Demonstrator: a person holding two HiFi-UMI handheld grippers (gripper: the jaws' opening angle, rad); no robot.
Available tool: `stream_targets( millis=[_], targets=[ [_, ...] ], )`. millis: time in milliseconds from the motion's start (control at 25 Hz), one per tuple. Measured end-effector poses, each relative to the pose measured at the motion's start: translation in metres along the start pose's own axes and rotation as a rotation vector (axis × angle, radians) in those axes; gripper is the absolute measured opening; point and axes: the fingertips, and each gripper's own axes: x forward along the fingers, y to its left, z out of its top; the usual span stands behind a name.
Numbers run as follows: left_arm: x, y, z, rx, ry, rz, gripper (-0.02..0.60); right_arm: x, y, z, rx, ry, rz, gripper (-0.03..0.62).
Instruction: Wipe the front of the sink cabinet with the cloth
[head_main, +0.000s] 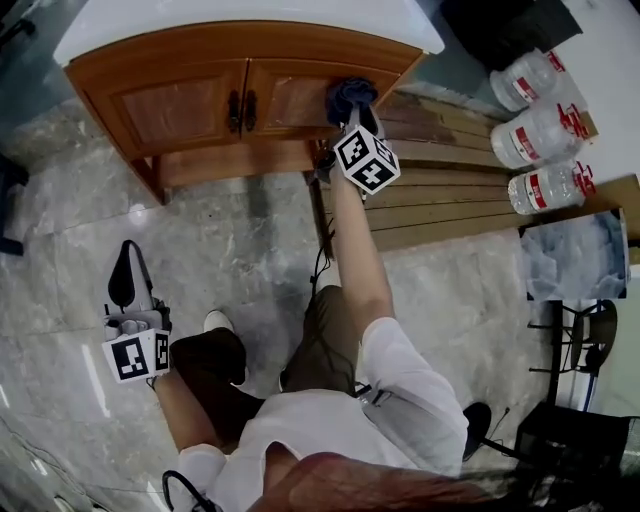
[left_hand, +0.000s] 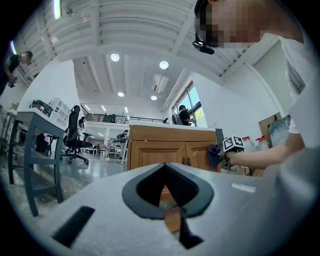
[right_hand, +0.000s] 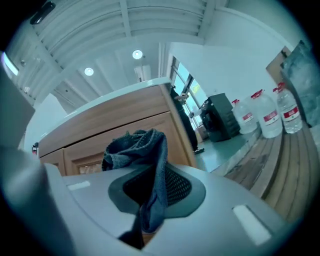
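The wooden sink cabinet (head_main: 190, 100) with a white top stands at the far side of the head view, its two doors closed. My right gripper (head_main: 352, 118) is shut on a dark blue cloth (head_main: 349, 96) and holds it against the upper right corner of the right door. In the right gripper view the cloth (right_hand: 145, 150) bunches out of the jaws, close to the cabinet front (right_hand: 100, 135). My left gripper (head_main: 126, 275) hangs low at the left over the floor, far from the cabinet, jaws together and empty. The left gripper view shows the cabinet (left_hand: 160, 150) and the cloth (left_hand: 215, 154) from afar.
Wooden planks (head_main: 450, 190) lie on the floor right of the cabinet, with three large water bottles (head_main: 535, 130) beyond them. A black stand (head_main: 580, 340) is at the lower right. The person's legs fill the middle of the marble floor. A desk (left_hand: 35, 145) and an office chair (left_hand: 74, 135) stand off to the left.
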Motion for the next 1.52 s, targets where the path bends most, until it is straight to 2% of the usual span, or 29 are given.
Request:
stream_targets(
  millis=[200,360,520,640,760,880,1000,1080,1160,1240,1360,1520],
  targets=[
    [0.001,-0.01,0.001,0.001,-0.003,-0.017,0.005,-0.007,-0.029,0.012,-0.034,-0.025,-0.03,0.063],
    [0.0,-0.009,0.002,-0.001,-0.002,-0.02,0.005,-0.011,-0.059,0.012,0.033,-0.039,-0.095,0.06],
    [0.0,-0.008,0.001,0.001,0.001,-0.015,0.005,-0.01,-0.062,0.013,0.03,-0.032,-0.068,0.06],
    [0.003,-0.011,-0.001,0.0,0.001,-0.013,0.005,-0.023,-0.043,0.022,0.024,-0.063,-0.005,0.06],
    [0.008,-0.012,-0.003,-0.001,0.001,-0.018,0.005,-0.053,0.008,0.024,-0.045,-0.107,0.114,0.06],
    [0.008,-0.012,0.0,0.004,-0.008,-0.015,0.005,-0.084,0.096,-0.005,-0.09,-0.083,0.32,0.06],
    [0.005,-0.01,0.005,0.011,-0.02,0.0,0.005,-0.108,0.198,-0.056,0.01,0.017,0.58,0.058],
    [0.004,-0.007,0.006,0.011,-0.022,0.014,0.005,-0.116,0.254,-0.095,0.093,0.096,0.697,0.058],
    [0.002,-0.005,0.008,0.008,-0.029,0.029,0.005,-0.112,0.296,-0.135,0.199,0.187,0.743,0.058],
    [0.0,-0.004,0.01,0.013,-0.033,0.037,0.005,-0.099,0.329,-0.173,0.276,0.271,0.739,0.058],
    [-0.004,-0.005,0.013,0.029,-0.038,0.039,0.005,-0.08,0.369,-0.214,0.238,0.332,0.729,0.058],
    [-0.01,-0.002,0.015,0.018,-0.047,0.048,0.005,-0.052,0.403,-0.243,0.139,0.354,0.7,0.058]
  ],
)
